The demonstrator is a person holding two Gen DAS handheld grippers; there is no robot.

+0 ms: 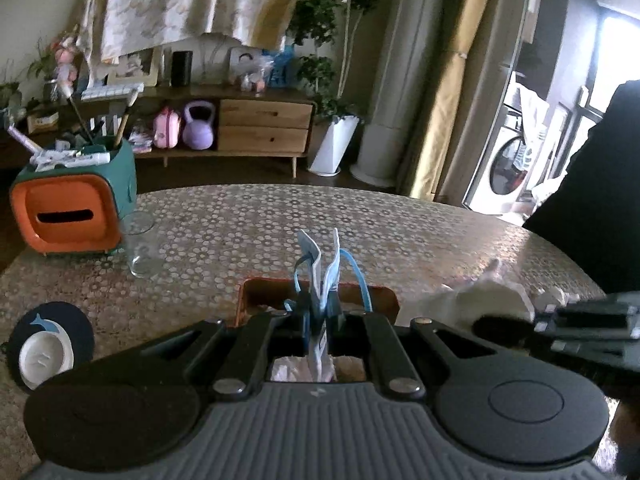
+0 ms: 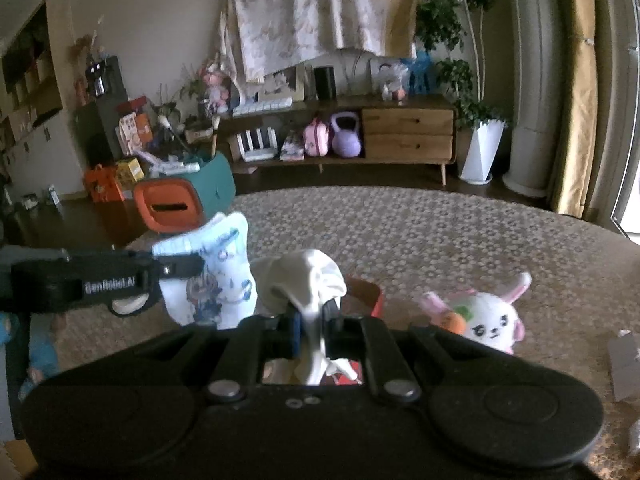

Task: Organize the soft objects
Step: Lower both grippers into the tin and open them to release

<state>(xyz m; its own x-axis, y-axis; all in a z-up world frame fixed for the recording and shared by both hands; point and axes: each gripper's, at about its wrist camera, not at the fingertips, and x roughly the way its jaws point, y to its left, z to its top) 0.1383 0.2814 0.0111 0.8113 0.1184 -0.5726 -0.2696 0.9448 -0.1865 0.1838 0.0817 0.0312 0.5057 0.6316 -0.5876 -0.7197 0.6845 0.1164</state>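
Observation:
My left gripper is shut on a pale blue sock that stands edge-on between its fingers. The right wrist view shows that sock broadside, with a cartoon print, hanging from the left gripper. My right gripper is shut on a white sock, which bunches above its fingers. In the left wrist view the right gripper enters from the right with the white sock. Both hang over an orange-rimmed box. A white rabbit plush lies on the table to the right.
A teal and orange tissue box stands at the table's far left, with a clear glass beside it. A dark coaster with a white lid lies near left. A person's dark sleeve fills the right edge. The patterned tablecloth stretches ahead.

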